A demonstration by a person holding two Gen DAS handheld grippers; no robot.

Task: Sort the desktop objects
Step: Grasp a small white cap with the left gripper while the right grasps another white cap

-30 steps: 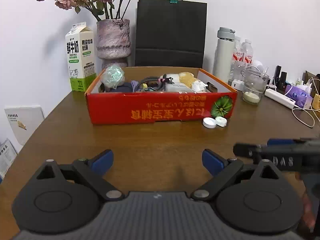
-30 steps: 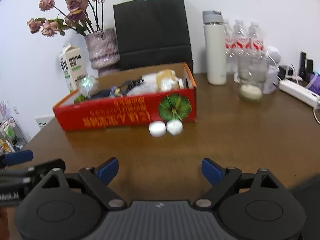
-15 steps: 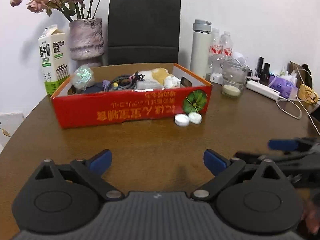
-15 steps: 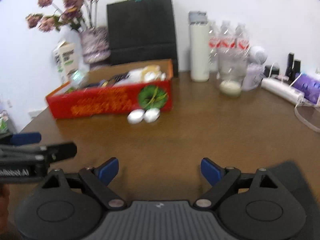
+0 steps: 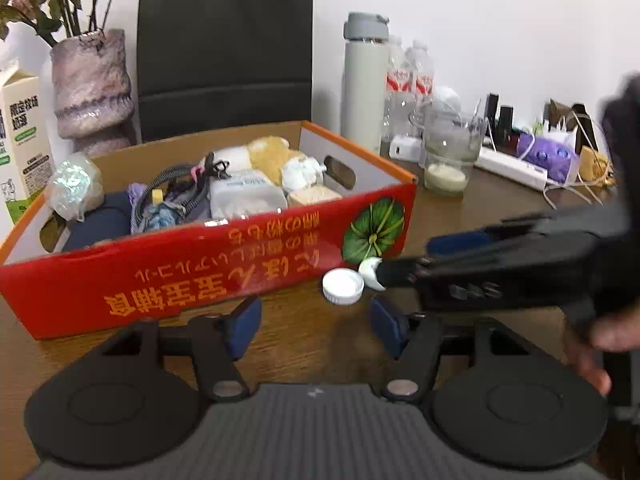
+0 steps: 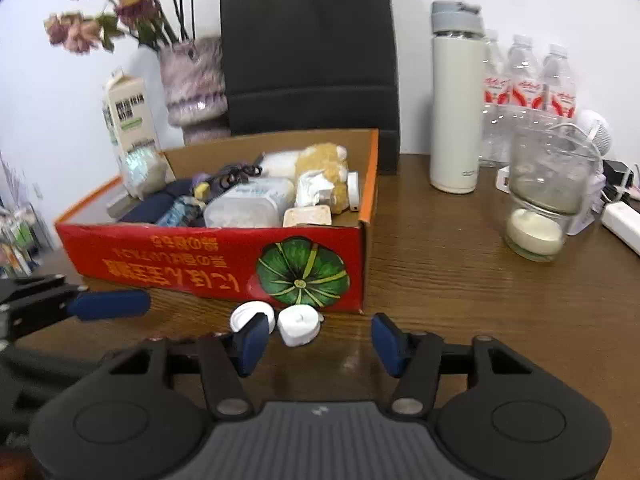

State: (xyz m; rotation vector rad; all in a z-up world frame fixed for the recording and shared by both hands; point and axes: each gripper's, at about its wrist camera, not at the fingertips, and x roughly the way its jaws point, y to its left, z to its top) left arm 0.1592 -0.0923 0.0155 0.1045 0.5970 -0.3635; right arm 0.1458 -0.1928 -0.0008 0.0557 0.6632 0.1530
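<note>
A red cardboard box full of small items stands on the brown table. Two small white round objects lie in front of its right corner: a white cap and a white roll. My right gripper is open, its fingers on either side of the roll, just short of it. My left gripper is open and empty, close in front of the box and the cap. The right gripper crosses the left wrist view from the right and partly hides the roll.
A glass jar with a candle, a white flask, water bottles and a power strip stand to the right. A vase, milk carton and black bag stand behind the box.
Both grippers have moved forward toward the box. The right gripper has come up around the white roll, and the left has closed in on the box front.
</note>
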